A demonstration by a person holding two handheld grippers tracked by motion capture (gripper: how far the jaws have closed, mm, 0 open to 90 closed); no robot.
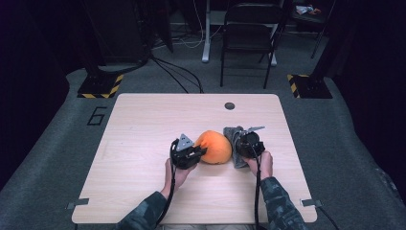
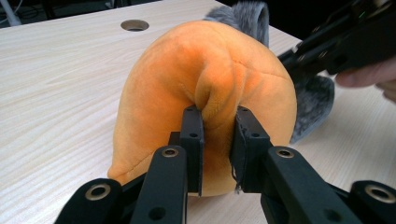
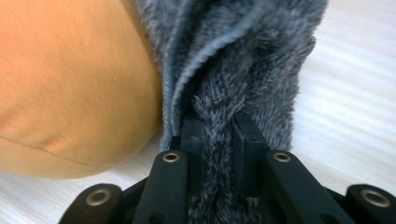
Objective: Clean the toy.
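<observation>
An orange plush toy (image 1: 214, 146) sits in the middle of the light wooden table (image 1: 143, 124). My left gripper (image 1: 200, 152) comes at it from the left and pinches a fold of the orange fabric (image 2: 215, 105) between its black jaws. Against the toy's right side lies a grey fuzzy cloth (image 1: 232, 136). My right gripper (image 1: 241, 146) is shut on a thick bunch of that grey cloth (image 3: 219, 140). In the right gripper view the orange plush toy (image 3: 70, 88) bulges at the left, touching the cloth. The right gripper (image 2: 345, 44) also shows at the upper right of the left gripper view.
A round cable hole (image 1: 230, 106) is near the table's far edge. A folding chair (image 1: 249, 33) and stand bases with yellow-black tape (image 1: 100, 86) are on the floor behind the table. Bare tabletop lies to the left and at the back.
</observation>
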